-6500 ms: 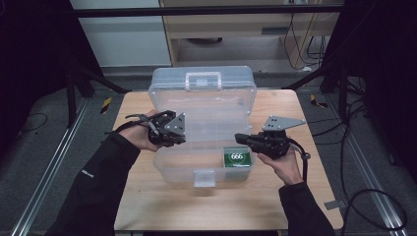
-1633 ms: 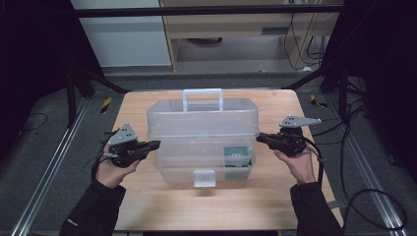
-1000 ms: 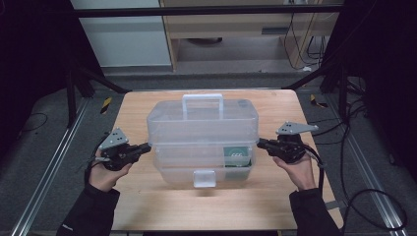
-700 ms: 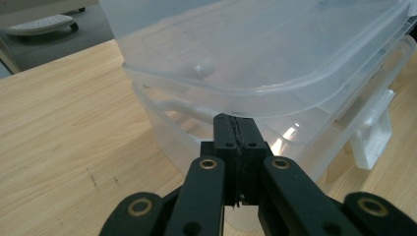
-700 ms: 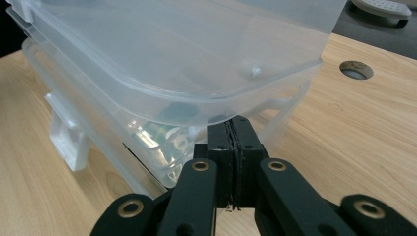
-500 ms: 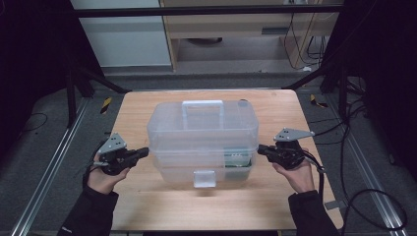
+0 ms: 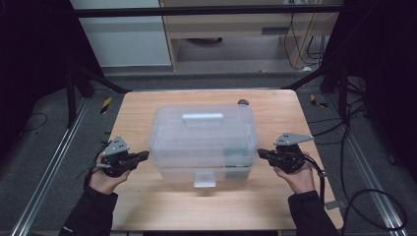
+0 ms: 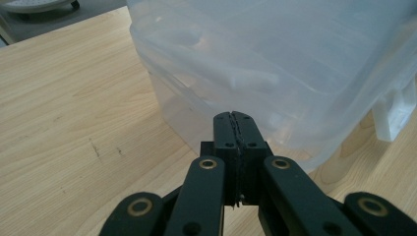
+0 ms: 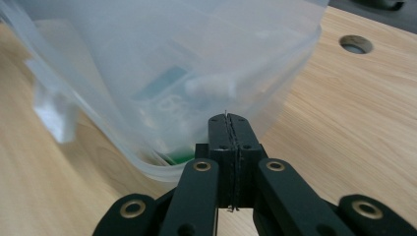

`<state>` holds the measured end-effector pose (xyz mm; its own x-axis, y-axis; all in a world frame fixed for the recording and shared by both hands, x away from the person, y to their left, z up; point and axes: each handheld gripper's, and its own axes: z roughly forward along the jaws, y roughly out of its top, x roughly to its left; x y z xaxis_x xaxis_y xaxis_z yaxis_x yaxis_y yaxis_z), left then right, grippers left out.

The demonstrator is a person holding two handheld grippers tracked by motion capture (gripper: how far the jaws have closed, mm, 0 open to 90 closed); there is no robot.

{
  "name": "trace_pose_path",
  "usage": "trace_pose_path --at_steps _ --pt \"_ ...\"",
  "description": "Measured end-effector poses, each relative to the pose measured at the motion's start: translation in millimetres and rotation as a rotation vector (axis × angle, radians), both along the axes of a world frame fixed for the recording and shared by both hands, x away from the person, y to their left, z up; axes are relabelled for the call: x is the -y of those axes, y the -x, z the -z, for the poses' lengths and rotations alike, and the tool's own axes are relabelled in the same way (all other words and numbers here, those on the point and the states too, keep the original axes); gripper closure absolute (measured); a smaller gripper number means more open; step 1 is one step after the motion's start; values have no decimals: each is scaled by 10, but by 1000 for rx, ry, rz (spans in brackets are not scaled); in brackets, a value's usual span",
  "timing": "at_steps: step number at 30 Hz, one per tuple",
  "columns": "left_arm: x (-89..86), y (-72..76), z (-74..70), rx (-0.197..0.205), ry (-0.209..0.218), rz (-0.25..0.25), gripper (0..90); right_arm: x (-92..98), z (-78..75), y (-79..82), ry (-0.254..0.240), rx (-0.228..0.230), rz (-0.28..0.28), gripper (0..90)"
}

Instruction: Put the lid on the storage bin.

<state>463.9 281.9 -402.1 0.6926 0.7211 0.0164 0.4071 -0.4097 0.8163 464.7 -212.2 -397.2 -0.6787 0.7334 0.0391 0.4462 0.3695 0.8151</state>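
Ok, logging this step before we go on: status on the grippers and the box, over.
Left gripper shut, empty, at the clear plastic box's left end. Right gripper shut, empty, at its right end. Lid down, green packet inside. Nothing in the way.

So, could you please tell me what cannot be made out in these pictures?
- Green item inside the box: the frosted wall blurs it in the right gripper view; its label is unreadable.
- Latch: too small in the high view to tell whether it is fastened.
- Whether the shut left tongs touch the box: their tips hide the gap.
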Motion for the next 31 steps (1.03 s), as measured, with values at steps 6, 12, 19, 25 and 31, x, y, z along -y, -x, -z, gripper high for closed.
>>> trace_pose_path --at_steps 6,12,19,25,31 --pt "-56 -21 32 -1 -19 -49 880 35 36 -10 39 1 39 884" --pt "-145 -103 162 -5 -43 -137 813 186 235 -97 57 7 153 727" --pt "-261 -200 402 -25 -36 -221 640 379 465 -196 72 -9 277 472" --pt "-301 -263 516 -35 -43 -277 442 501 549 -240 58 -16 330 309" --pt "-368 -328 645 -46 -72 -293 320 567 636 -285 92 -26 356 235"
